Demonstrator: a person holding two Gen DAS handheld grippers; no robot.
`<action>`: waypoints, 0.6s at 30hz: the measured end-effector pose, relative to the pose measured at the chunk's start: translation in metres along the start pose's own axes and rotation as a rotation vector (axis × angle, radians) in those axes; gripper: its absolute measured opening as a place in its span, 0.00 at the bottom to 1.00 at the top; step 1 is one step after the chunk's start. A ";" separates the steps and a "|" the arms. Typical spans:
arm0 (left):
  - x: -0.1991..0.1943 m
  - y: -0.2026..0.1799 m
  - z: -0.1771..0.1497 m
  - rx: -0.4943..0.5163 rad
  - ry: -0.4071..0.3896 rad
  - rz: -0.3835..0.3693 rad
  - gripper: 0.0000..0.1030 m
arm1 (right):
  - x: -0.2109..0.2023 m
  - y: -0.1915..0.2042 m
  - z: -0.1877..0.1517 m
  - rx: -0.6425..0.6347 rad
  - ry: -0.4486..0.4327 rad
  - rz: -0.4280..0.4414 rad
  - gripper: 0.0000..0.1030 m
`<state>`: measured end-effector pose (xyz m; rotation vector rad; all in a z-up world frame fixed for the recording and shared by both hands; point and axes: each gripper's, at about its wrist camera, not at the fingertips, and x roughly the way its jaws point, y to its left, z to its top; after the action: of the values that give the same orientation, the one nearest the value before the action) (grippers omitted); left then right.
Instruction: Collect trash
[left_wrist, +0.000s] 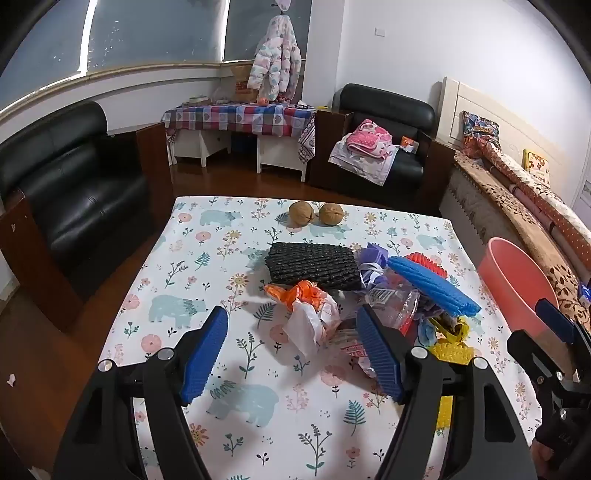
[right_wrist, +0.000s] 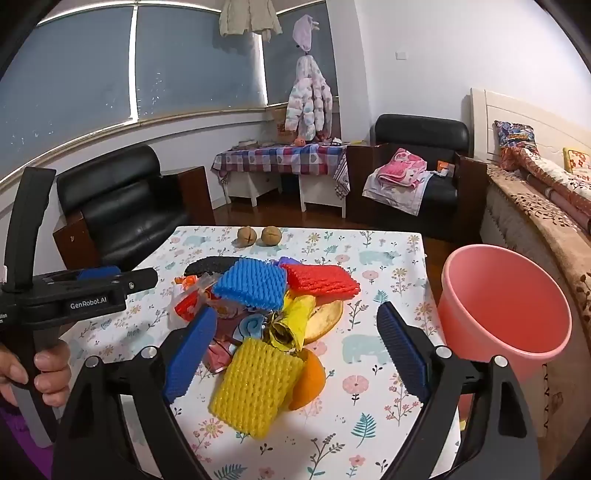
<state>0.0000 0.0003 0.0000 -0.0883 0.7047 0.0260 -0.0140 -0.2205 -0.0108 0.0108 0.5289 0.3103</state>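
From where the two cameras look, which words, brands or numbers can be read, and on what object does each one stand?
"GenRobot.AI": white letters on the black body of the left gripper, seen in the right wrist view.
Small white print at the far left edge of the same gripper: too small and cut off to read.
Printing on the crumpled wrappers in the trash pile: too blurred to read.
The pink bucket shows no text.

trash pile (right_wrist: 266, 314) mid-table (right_wrist: 369, 424), walnuts (right_wrist: 258, 235) behind, basin (right_wrist: 506, 306) right
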 end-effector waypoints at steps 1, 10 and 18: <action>0.000 0.000 0.000 -0.002 0.001 -0.002 0.69 | -0.001 0.000 0.000 0.003 -0.012 0.001 0.86; -0.001 0.000 0.000 -0.002 0.000 -0.002 0.69 | -0.004 0.003 -0.001 -0.002 -0.020 -0.011 0.86; -0.002 0.001 -0.002 -0.002 0.004 0.004 0.69 | -0.006 -0.002 0.003 0.007 -0.026 -0.018 0.86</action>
<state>-0.0025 0.0010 0.0000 -0.0887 0.7086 0.0308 -0.0169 -0.2235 -0.0052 0.0172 0.5042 0.2908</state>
